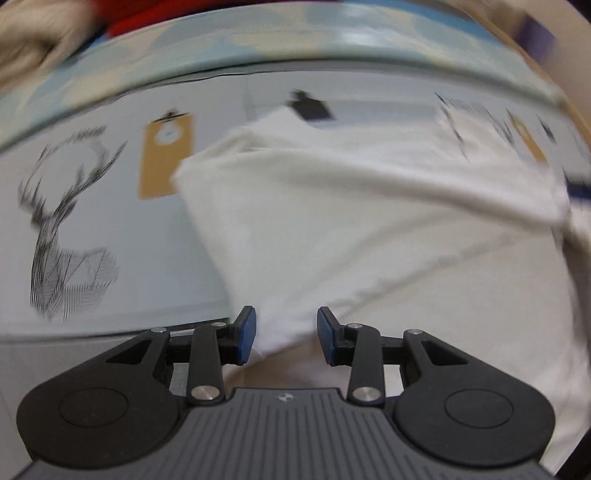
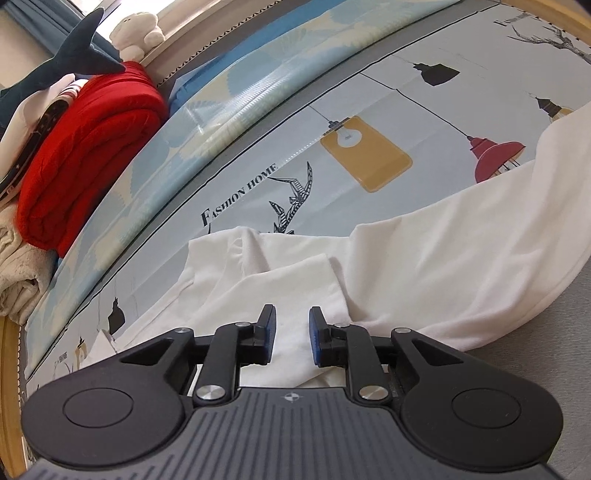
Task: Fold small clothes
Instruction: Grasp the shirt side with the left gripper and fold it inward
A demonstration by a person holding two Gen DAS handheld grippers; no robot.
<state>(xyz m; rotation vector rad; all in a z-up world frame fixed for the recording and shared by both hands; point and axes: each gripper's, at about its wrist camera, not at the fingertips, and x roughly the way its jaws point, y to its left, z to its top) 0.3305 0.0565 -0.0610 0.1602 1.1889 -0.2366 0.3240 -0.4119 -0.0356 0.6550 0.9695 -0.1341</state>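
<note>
A white garment [image 1: 369, 221] lies crumpled and partly folded on a printed tablecloth; the left wrist view is motion-blurred. My left gripper [image 1: 286, 332] is open, its blue pads apart over a lower fold of the cloth, holding nothing. In the right wrist view the same white garment [image 2: 424, 266] spreads across the lower right, with a sleeve or flap [image 2: 295, 280] lying toward me. My right gripper [image 2: 292, 336] is open just above that white fabric, with cloth showing between the pads but not pinched.
The tablecloth [image 2: 332, 122] carries lamp prints, a yellow tag shape [image 2: 365, 153] and a deer drawing [image 1: 62, 236]. A folded red garment [image 2: 88, 147], beige cloth [image 2: 18, 273], a plush shark [image 2: 74, 55] and white plush [image 2: 136, 29] sit at the far left.
</note>
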